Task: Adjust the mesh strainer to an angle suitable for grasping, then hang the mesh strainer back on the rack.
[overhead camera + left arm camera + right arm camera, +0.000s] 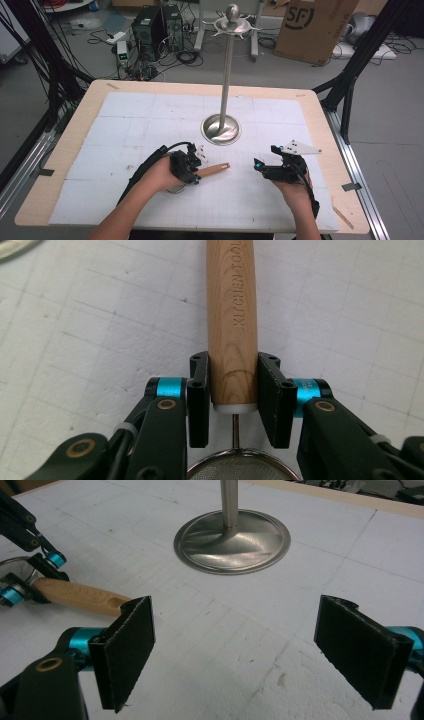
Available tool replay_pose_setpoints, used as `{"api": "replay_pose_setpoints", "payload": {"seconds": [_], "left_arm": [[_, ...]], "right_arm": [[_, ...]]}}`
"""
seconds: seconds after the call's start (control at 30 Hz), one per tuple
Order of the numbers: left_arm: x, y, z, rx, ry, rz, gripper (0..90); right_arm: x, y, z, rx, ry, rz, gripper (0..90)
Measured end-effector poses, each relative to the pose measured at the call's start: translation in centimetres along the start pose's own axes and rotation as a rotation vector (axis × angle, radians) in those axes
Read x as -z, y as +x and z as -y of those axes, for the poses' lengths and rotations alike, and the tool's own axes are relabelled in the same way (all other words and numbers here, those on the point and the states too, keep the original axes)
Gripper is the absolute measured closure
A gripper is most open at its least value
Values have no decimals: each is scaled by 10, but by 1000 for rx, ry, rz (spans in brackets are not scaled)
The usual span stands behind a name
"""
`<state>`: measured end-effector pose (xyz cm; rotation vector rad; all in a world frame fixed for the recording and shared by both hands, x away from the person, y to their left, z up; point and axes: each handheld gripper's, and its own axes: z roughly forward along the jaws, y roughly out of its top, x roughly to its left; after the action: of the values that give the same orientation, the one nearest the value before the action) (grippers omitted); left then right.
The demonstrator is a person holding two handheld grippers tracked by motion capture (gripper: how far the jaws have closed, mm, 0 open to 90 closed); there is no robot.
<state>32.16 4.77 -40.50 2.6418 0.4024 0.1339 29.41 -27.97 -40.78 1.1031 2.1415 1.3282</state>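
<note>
1. Near edge of the table (60, 165): two forearms come in from the bottom, one gripper in each hand.
2. Left gripper (192, 167) is low over the white mat (130, 125), near the front, a bit left of the middle. Its jaws are pressed on the sieve handle (212, 170), one pad on each side, down by the metal end.
3. In the left gripper view the handle (232, 315) sticks straight out from between the jaws & has "KITCHEN TOOL" on it. The sieve's mesh bowl (237, 471) sits just behind the jaws, w/ a thin wire going up into the handle.
4. The handle lies flat on the mat & points right, toward the other gripper.
5. Right gripper (265, 167) is beside it, to the right, w/ a gap between them. Its jaws are spread wide & hold nothing. Black pads (125, 650) face each other over bare mat.
6. Farther back, mid table: a metal stand (226, 75) w/ a round base (220, 129), a tall pole & hooks on top. It is apart from both grippers.
7. Behind the table: floor w/ PC boxes (157, 30), cables & a cardboard box (315, 25).
</note>
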Motion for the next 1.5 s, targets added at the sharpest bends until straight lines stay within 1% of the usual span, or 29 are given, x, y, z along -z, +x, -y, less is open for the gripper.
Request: {"api": "replay_pose_setpoints", "payload": {"seconds": [0.07, 0.17, 0.27, 0.3, 0.37, 0.43, 0.47, 0.57, 0.6, 0.7, 0.77, 0.87, 0.93, 0.97, 1.0, 1.07, 1.17, 1.27, 1.33, 1.43, 1.5], "left_arm": [[5, 1, 2, 10, -38, -1, 691], [14, 3, 6, 11, -82, -4, 691], [22, 5, 9, 18, -136, 3, 691], [25, 5, 11, 28, -157, 7, 690], [30, 7, 13, 35, -191, 11, 691], [35, 9, 14, 36, -221, 14, 691], [37, 9, 15, 42, -244, 18, 690], [43, 13, 18, 44, -298, 26, 690], [45, 14, 18, 54, -322, 27, 690], [52, 16, 21, 58, -376, 19, 690], [57, 18, 23, 69, -410, 13, 690], [64, 19, 26, 67, -457, -7, 691], [67, 18, 28, 70, -492, -11, 691], [69, 18, 29, 64, -503, -17, 690], [70, 18, 30, 71, -520, -25, 691], [73, 18, 32, 71, -539, -38, 691], [76, 20, 34, 76, -559, -40, 691], [79, 23, 36, 97, -599, -41, 690], [82, 25, 37, 111, -637, -32, 691], [85, 27, 38, 119, -689, -16, 691], [87, 28, 39, 117, -706, -8, 690]], "right_arm": [[0, 0, 0, -1, 2, 0, 155], [0, 1, 0, -1, 5, -2, 155], [-1, 1, 0, 4, 6, -1, 155], [-2, 1, 0, 3, 9, 0, 155], [-2, 1, 1, 2, 11, -1, 155], [-3, 1, 1, 6, 14, -2, 155], [-3, 1, 1, 1, 15, -2, 155], [-3, 0, 1, -1, 16, -1, 155], [-2, -1, 1, -4, 14, 3, 155], [-1, -1, 1, -12, 10, 3, 156], [-1, -2, 1, -14, 3, 8, 155], [-2, -3, 1, -17, 7, 9, 155], [-3, -2, 1, -11, 10, 10, 155], [-3, -2, 0, -9, 10, 9, 155], [-3, -1, 0, -13, 10, 8, 155], [-3, -1, 0, -9, 13, 9, 155], [-3, -1, 0, -6, 16, 8, 155], [-3, -2, 0, -11, 7, 10, 156], [-3, -2, 0, -11, 12, 9, 155], [-4, -2, 0, -12, 15, 8, 155], [-4, -1, 0, -10, 19, 7, 155]]}}
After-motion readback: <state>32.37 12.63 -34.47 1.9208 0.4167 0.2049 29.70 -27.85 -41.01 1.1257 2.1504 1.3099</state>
